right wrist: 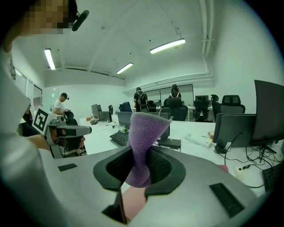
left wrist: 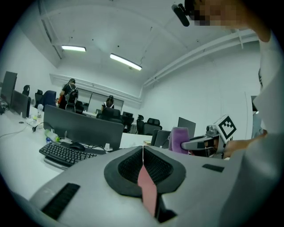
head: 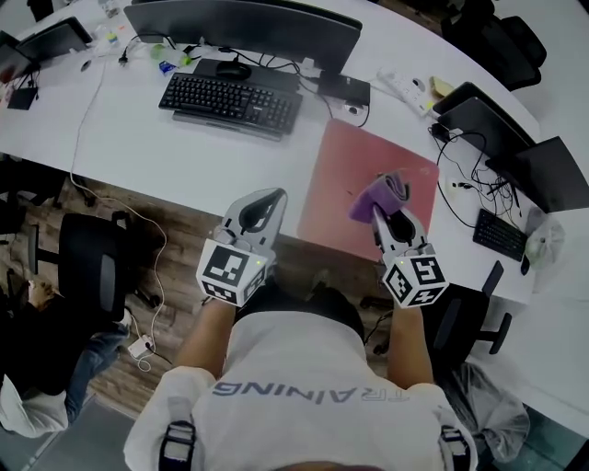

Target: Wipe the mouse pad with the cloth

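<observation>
The right gripper view showed the right gripper (right wrist: 141, 172) clenched on a purple cloth (right wrist: 144, 137), which was pinched between the dark pads and stuck up past them in a twisted fold. A patch of pink showed below the jaws. In the head view the same gripper (head: 386, 219) held the cloth (head: 382, 191) over the right part of the pink mouse pad (head: 340, 179); whether the cloth touched the pad could not be told.

The left gripper view showed the left gripper (left wrist: 143, 165) closed on nothing, its pads meeting along a thin seam with a sliver of pink below them. In the head view it (head: 264, 204) hung at the near edge of the white worktop (head: 138, 138), just left of the mouse pad.

Further back on the worktop lay a black keyboard (head: 230, 99), with a black mouse (head: 233, 69) behind it and a dark monitor (head: 244, 28) beyond them.
</observation>
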`<action>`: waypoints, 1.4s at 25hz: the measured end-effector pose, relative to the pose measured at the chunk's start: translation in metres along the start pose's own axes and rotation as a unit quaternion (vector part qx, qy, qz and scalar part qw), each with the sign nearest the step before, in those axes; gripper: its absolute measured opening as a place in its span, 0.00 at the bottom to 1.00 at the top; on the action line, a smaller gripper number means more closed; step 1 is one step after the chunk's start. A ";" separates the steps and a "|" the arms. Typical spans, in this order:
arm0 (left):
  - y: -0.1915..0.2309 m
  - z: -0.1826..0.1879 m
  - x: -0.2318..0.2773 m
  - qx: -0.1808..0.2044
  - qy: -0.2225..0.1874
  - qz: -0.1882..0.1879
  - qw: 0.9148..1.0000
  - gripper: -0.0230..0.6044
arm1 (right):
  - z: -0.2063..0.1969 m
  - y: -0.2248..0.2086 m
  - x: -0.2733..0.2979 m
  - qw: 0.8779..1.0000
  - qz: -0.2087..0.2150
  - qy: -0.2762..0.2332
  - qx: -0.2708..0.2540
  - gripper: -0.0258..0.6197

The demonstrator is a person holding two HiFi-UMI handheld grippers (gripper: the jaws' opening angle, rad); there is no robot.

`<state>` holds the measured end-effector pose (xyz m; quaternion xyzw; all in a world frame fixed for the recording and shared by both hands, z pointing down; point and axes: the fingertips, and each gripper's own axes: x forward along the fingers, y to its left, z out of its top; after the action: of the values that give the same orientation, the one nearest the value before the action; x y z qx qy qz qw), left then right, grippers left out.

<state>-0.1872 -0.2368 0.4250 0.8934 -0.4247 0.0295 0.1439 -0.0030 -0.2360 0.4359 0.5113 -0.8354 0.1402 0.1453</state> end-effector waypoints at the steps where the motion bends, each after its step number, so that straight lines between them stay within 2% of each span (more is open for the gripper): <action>1: 0.002 -0.002 0.003 -0.002 0.002 0.001 1.000 0.09 | -0.001 -0.001 0.005 1.000 0.003 0.004 0.002 0.20; 6: 0.007 0.000 0.022 -0.003 0.004 0.012 1.000 0.09 | -0.007 -0.016 0.027 1.000 0.021 0.017 0.009 0.20; 14: -0.001 -0.007 0.052 -0.003 0.021 0.061 0.998 0.09 | -0.029 -0.057 0.078 0.993 0.088 0.063 0.041 0.20; 19: -0.002 -0.015 0.079 -0.010 0.029 0.091 0.995 0.09 | -0.040 -0.070 0.133 0.985 0.136 0.086 0.061 0.20; 24: -0.006 -0.033 0.094 -0.021 0.046 0.112 0.992 0.09 | -0.070 -0.067 0.193 0.971 0.174 0.136 0.094 0.20; 29: 0.001 -0.049 0.098 -0.037 0.061 0.137 0.988 0.09 | -0.102 -0.070 0.252 0.963 0.179 0.169 0.106 0.20; 35: 0.011 -0.056 0.095 -0.045 0.061 0.165 0.983 0.09 | -0.130 -0.067 0.294 0.955 0.182 0.206 0.108 0.20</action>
<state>-0.1315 -0.2990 0.4976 0.8004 -0.5572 0.0880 0.2026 -0.0577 -0.4549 0.6747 0.3231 -0.8462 0.3557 0.2301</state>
